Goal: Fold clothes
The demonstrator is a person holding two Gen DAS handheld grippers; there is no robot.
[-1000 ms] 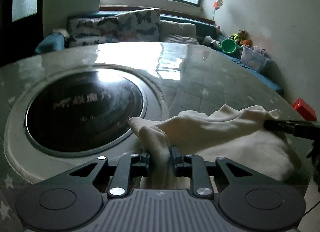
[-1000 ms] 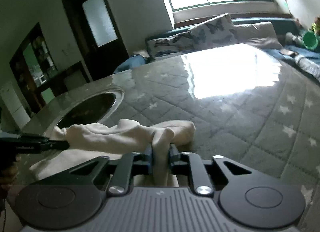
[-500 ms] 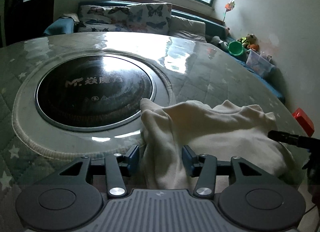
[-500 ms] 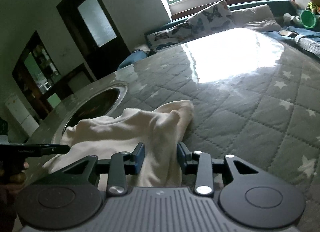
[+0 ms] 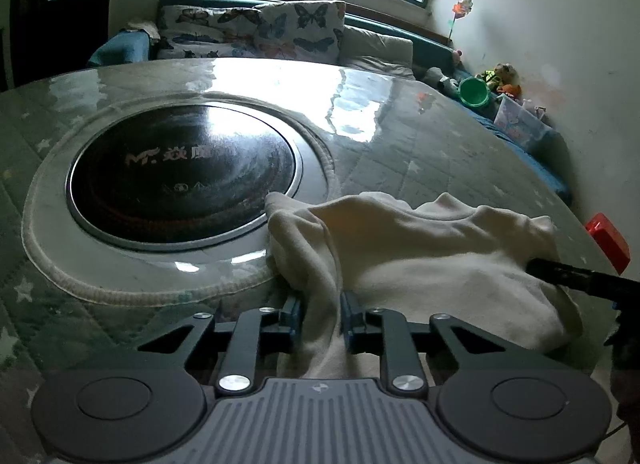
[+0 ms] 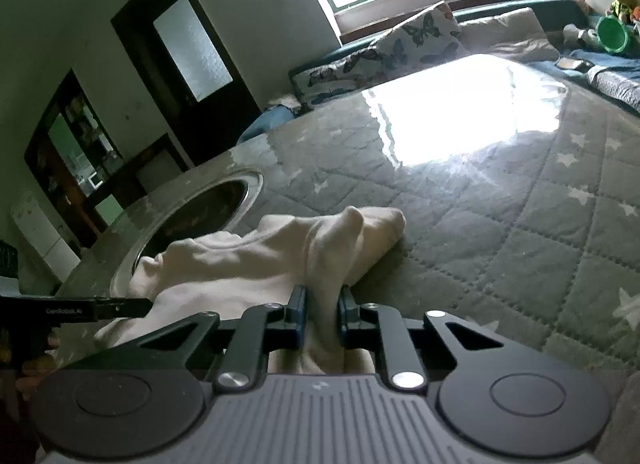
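A cream garment (image 5: 420, 264) lies bunched on the quilted table beside a round black cooktop (image 5: 180, 176). My left gripper (image 5: 320, 312) has a fold of the garment's left end between its pads, and its jaws are closing on it. The right gripper's dark finger (image 5: 580, 278) comes in at the cloth's right end. In the right wrist view the garment (image 6: 248, 264) rises in a pinched ridge between the pads of my right gripper (image 6: 322, 312), whose jaws are also closing. The left gripper (image 6: 92, 308) shows at the far left edge.
A grey quilted cover with stars (image 6: 520, 244) spreads to the right under window glare. A red object (image 5: 608, 242) sits at the table's right edge. Beyond the table are a sofa with butterfly cushions (image 5: 260, 32) and a green bucket (image 5: 474, 91).
Both grippers let the cloth go half a second ago with jaws spread, and have now closed again on folds of it. Neither hand has shifted much.
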